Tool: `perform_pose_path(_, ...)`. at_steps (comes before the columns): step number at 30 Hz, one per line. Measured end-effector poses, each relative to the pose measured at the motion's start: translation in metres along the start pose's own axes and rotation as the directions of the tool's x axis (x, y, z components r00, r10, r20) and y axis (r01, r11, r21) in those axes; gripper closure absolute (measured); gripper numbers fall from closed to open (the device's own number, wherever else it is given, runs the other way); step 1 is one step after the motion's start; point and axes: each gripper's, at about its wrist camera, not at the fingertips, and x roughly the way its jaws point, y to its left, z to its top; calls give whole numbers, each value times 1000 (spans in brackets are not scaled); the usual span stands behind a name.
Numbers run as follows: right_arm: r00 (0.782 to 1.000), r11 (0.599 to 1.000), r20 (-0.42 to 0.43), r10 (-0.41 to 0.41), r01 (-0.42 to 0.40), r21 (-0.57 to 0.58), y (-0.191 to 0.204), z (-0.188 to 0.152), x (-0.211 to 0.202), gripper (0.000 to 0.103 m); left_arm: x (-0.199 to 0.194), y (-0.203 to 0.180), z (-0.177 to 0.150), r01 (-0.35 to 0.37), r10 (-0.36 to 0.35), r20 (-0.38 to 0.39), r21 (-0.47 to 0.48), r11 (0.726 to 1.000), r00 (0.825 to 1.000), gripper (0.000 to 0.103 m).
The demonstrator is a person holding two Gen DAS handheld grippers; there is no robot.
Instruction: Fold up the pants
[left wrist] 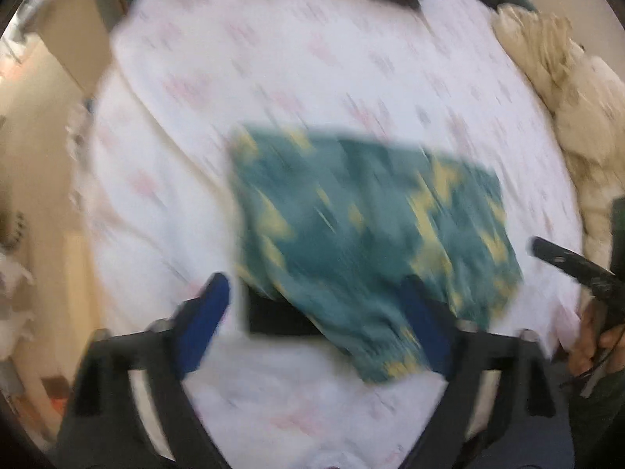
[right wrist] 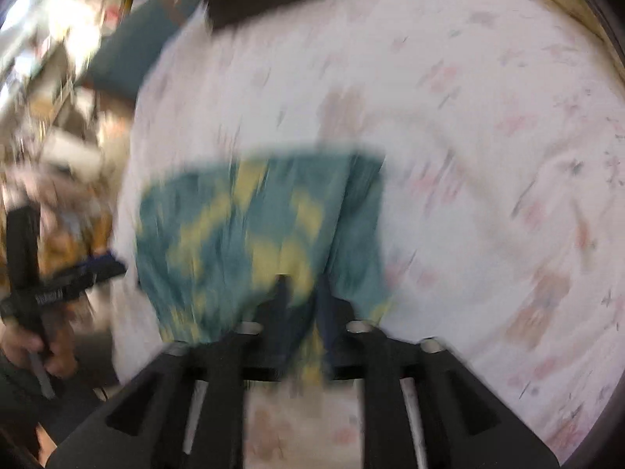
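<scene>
Folding pants (left wrist: 367, 230) on bed (left wrist: 273, 78): right gripper (right wrist: 302, 293) clamped on hem, left gripper (left wrist: 316, 324) apart; next, lay flat.

A: What lay on the bed sheet (right wrist: 468, 125)?

B: Teal-and-yellow pants (right wrist: 250, 234) lay bunched near its left edge, blurred.

A: And the right gripper (right wrist: 304, 293)?

B: Its jaws stood close together with a fold of the pants pinched between them.

A: Anything else?

B: The left gripper (right wrist: 97, 267) hovered beyond the sheet's left edge, held by a hand (right wrist: 35, 348); its jaw state was unclear.
</scene>
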Motion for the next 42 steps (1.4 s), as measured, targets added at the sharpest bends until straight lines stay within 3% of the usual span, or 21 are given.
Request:
perform_pose_path(1, 1000, 999, 17, 7, -7, 44, -11, 10, -2, 30, -2, 9, 11, -29, 29, 21, -5, 1000, 999, 13)
perform_pose_path(2, 999, 997, 31, 15, -17, 71, -15, 17, 0, 23, 0, 15, 21, -45, 46, 27, -20, 999, 999, 13)
perform_pose_path(7, 999, 996, -24, 35, -33, 81, -33, 48, 32, 23, 30, 55, 69, -20, 23, 28, -119, 993, 999, 13)
perform_pose_path(13, 997, 999, -70, 42, -41, 19, -25, 74, 70, 23, 73, 38, 92, 36, -36, -48, -1, 999, 998, 15)
perform_pose_path(14, 997, 999, -74, 28, -27, 21, -28, 76, 74, 23, 81, 32, 93, 6, -4, -65, 33, 999, 998, 19)
perform_pose_path(15, 997, 1000, -77, 5, -3, 25, -31, 77, 79, 23, 81, 27, 92, -21, 25, -65, 57, 998, 998, 30)
perform_pose_path(16, 997, 1000, -79, 0, 2, 29, -33, 77, 80, 23, 85, 20, 91, -36, 42, -69, 86, 996, 997, 36)
perform_pose_path(19, 993, 999, -112, 41, -39, 20, -30, 76, 91, 26, 93, 1, 90, 6, 9, -102, 141, 990, 995, 36)
perform_pose_path(21, 990, 998, -126, 58, -59, -5, -24, 74, 93, 43, 96, -9, 89, 53, -33, -127, 164, 985, 991, 36)
perform_pose_path(22, 988, 997, -133, 74, -77, -19, -21, 74, 94, 51, 97, -12, 88, 58, -36, -126, 178, 982, 991, 60)
perform_pose_path(23, 988, 996, -135, 80, -85, -36, -18, 73, 94, 70, 98, -16, 87, 52, -27, -129, 198, 979, 991, 87)
perform_pose_path(24, 987, 995, -139, 80, -87, -48, -14, 73, 95, 82, 98, -18, 89, 56, -26, -144, 208, 976, 989, 98)
perform_pose_path(27, 996, 988, -89, 22, -35, -150, 3, 76, 86, 94, 80, -28, 92, 32, -18, -59, 253, 967, 998, 99)
perform_pose_path(29, 1000, 979, 18, 10, -6, -202, 15, 79, 67, 94, 58, -34, 97, 29, -44, 48, 270, 962, 998, 99)
perform_pose_path(31, 990, 967, 142, 0, 37, -251, 26, 80, 45, 94, 34, -43, 97, -31, -33, 189, 328, 944, 981, 99)
perform_pose_path(33, 980, 955, 198, 7, 52, -294, 32, 76, 35, 94, 22, -49, 85, -97, -13, 268, 393, 915, 963, 98)
perform_pose_path(37, 975, 928, 218, 31, 53, -369, 36, 50, 17, 94, 11, -52, 59, -102, -33, 275, 462, 881, 961, 99)
perform_pose_path(42, 982, 855, 186, 35, 67, -514, 48, 4, -2, 94, -16, -45, 16, -106, -56, 273, 543, 833, 960, 98)
